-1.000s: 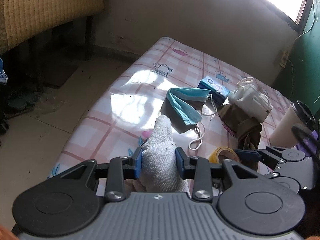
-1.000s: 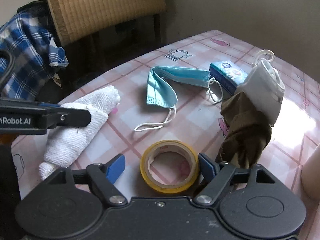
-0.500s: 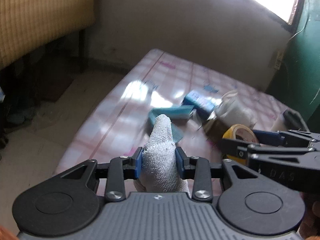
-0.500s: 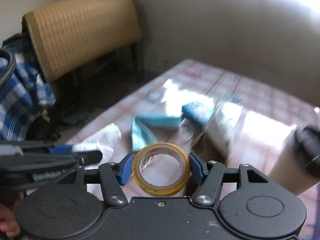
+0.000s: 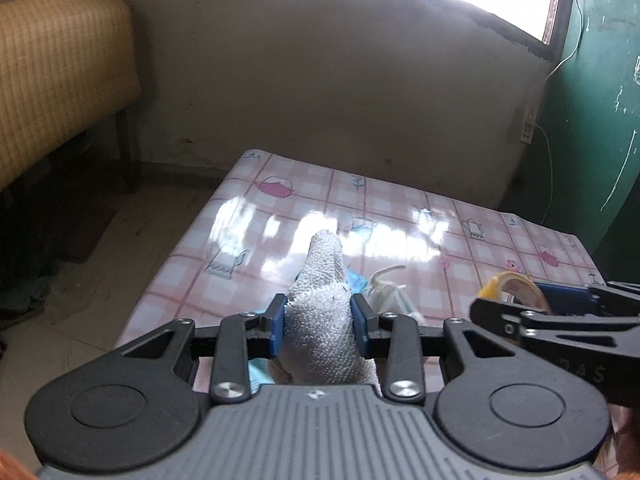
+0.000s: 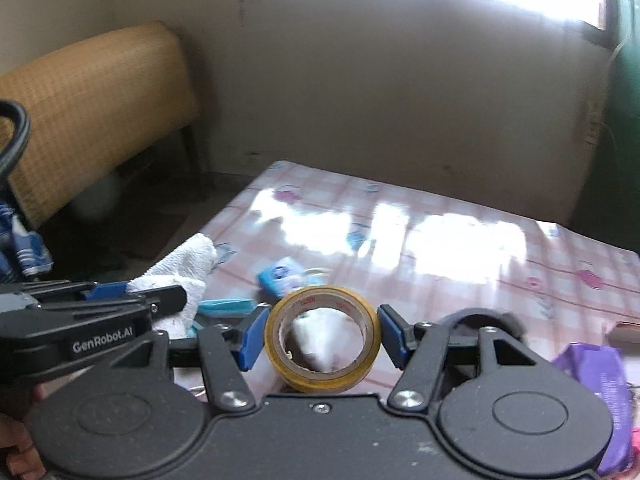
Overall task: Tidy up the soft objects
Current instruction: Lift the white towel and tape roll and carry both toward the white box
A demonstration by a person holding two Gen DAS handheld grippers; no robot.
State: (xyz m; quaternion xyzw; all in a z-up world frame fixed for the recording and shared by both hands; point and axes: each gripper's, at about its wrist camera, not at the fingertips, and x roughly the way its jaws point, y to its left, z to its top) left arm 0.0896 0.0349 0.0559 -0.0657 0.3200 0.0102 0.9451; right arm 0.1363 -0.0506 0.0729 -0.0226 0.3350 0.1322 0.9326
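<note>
With our left gripper (image 5: 319,326) clenched on the towel (image 5: 324,304) and our right gripper (image 6: 322,338) grasping the tape (image 6: 322,338), we should carry both level and clear above the surface (image 5: 400,216), squeezing steadily.

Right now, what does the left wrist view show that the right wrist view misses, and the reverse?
Only the left wrist view shows the left claw head-on, shut on the white towel, and a wall socket. Only the right wrist view shows the purple packet and the blue tissue pack. Both share the checked tablecloth and the yellow tape roll in the right claw.
</note>
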